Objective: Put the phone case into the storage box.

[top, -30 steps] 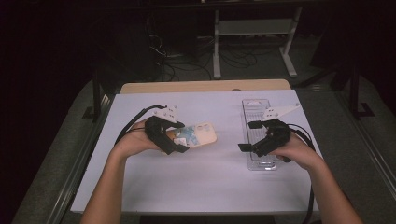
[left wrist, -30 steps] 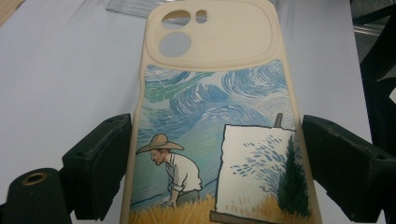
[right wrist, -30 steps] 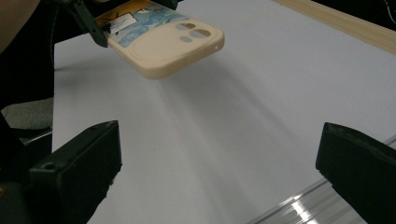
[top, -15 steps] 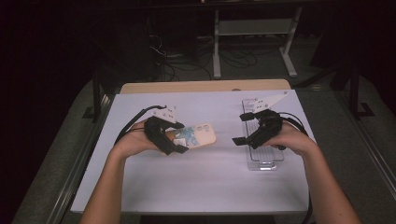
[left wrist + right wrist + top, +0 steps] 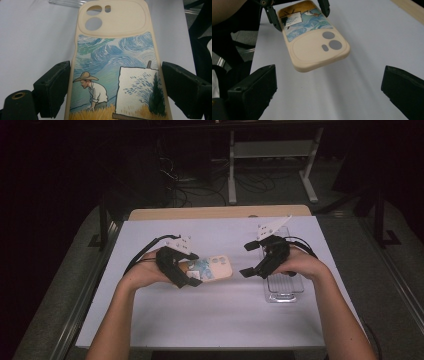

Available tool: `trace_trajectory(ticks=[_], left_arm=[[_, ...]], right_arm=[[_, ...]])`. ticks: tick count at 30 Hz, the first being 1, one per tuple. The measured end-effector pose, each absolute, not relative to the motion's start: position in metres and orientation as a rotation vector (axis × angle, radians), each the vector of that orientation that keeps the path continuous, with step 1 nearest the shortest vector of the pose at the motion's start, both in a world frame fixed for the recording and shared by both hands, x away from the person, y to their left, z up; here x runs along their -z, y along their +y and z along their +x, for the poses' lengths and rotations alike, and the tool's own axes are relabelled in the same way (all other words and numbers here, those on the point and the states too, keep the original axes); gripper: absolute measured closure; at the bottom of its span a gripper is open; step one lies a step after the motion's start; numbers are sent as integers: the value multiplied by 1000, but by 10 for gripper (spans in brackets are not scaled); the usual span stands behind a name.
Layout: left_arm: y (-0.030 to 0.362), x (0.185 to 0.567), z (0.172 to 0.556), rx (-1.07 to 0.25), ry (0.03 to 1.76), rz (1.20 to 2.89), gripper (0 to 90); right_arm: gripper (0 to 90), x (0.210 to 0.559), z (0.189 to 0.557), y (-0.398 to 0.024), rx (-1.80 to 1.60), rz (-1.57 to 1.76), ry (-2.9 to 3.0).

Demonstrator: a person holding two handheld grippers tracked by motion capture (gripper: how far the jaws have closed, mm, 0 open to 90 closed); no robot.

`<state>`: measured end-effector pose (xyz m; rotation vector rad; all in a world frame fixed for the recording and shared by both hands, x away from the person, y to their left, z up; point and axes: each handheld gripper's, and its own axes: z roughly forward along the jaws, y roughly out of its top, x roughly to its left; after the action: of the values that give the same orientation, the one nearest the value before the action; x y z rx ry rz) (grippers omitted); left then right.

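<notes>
1. The left gripper (image 5: 192,270) is clamping the phone case (image 5: 212,268) by its two long edges, near the painted end; in the left gripper view the jaws are pressing against both sides of the phone case (image 5: 113,65), and the camera-cutout end is sticking out ahead of them, clear of the white table cover (image 5: 220,320). Picking up the case therefore looks done.

2. The right gripper (image 5: 248,259) is hovering just beyond the free end of the case, its jaws standing wide apart with nothing between them. In the right gripper view the cutout end of the phone case (image 5: 317,47) is pointing toward that gap but is lying ahead of the jaws, not yet inside them.

3. Behind and beneath the right gripper, the clear plastic box (image 5: 284,287) is lying flat on the cover.

4. What seems left: the right gripper taking the free end, then the case probably going into the box, though that is a guess.
</notes>
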<state>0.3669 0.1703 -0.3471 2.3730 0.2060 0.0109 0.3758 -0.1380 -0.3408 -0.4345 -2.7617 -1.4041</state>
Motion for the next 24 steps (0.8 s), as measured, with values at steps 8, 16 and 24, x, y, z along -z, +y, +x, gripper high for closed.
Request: trace_trajectory(ticks=[8,16,24], left_arm=[[159,351,362,15,153,2392,111],[153,354,360,33,117,2402,111],[143,356,355,49,71,2417,111]], right_arm=[[0,341,366,-128,1354,-358,-2802],[0,341,362,-121,1346,-308,-2822],[0,346,358,-111,1314,-283,-2825]])
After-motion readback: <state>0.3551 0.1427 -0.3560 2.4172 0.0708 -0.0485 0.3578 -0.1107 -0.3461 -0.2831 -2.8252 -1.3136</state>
